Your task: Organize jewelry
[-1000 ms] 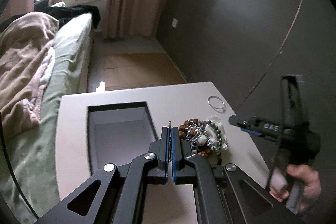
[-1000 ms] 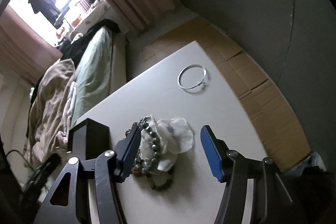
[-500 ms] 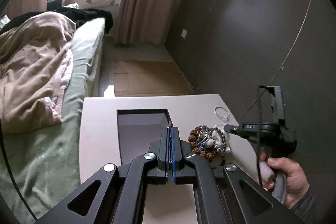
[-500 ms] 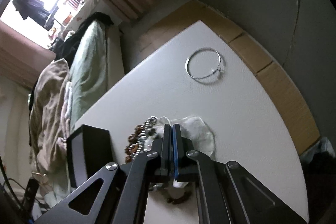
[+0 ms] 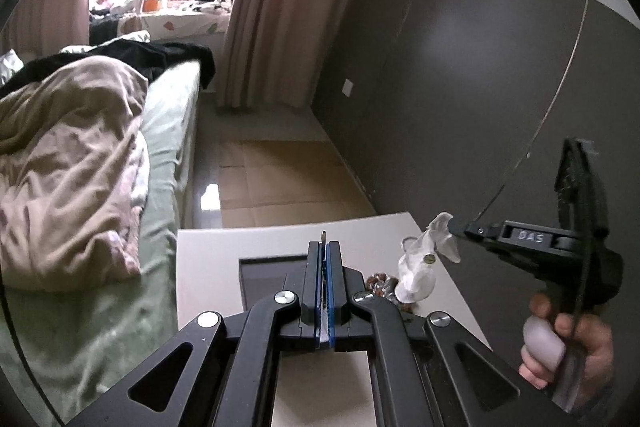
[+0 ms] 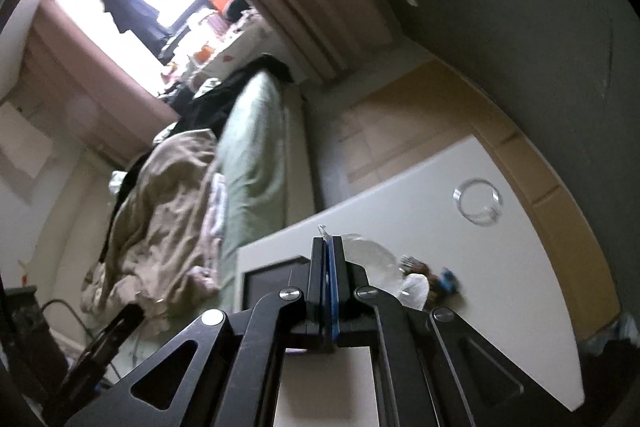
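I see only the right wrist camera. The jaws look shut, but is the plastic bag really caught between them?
Observer: Yes. In the left wrist view the right gripper pinches the top of the clear bag, which hangs down from it.
Operator: Is the bag free of the table?
Observer: Its bottom hangs right beside the bead pile; I cannot tell whether they touch.
Operator: And the left gripper?
Observer: The left gripper is shut, and a thin piece sticks out between its fingers, in front of the dark open box.
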Action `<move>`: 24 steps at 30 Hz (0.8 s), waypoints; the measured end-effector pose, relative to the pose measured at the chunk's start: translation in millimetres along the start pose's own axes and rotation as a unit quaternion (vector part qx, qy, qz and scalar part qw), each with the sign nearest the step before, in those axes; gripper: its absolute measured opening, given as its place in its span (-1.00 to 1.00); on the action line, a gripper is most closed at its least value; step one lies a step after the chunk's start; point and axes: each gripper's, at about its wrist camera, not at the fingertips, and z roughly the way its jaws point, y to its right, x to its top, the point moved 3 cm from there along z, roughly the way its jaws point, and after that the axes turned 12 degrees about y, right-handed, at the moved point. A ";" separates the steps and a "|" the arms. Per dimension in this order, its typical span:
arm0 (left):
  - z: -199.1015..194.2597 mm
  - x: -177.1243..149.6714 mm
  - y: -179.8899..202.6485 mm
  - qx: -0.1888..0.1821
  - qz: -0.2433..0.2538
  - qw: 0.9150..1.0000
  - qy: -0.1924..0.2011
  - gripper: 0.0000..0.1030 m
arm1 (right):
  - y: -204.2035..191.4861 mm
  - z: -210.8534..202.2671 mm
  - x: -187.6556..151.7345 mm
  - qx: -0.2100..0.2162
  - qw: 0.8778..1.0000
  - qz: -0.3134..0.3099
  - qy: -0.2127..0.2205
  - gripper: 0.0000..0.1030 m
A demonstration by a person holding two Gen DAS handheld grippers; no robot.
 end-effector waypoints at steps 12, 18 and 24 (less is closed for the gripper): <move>39.0 -24.5 -26.2 -0.017 -0.041 0.998 -0.038 -0.98 | -51.6 4.8 -12.3 0.098 0.995 0.000 0.026 -0.94; 57.1 -31.7 -40.8 -0.031 -0.089 0.993 -0.072 -0.55 | -64.2 14.5 -23.9 0.131 0.991 -0.009 0.036 -0.94; 48.0 -32.5 -62.4 0.012 -0.106 0.993 -0.048 0.50 | -64.7 34.4 -37.9 0.140 0.990 -0.010 0.011 -0.94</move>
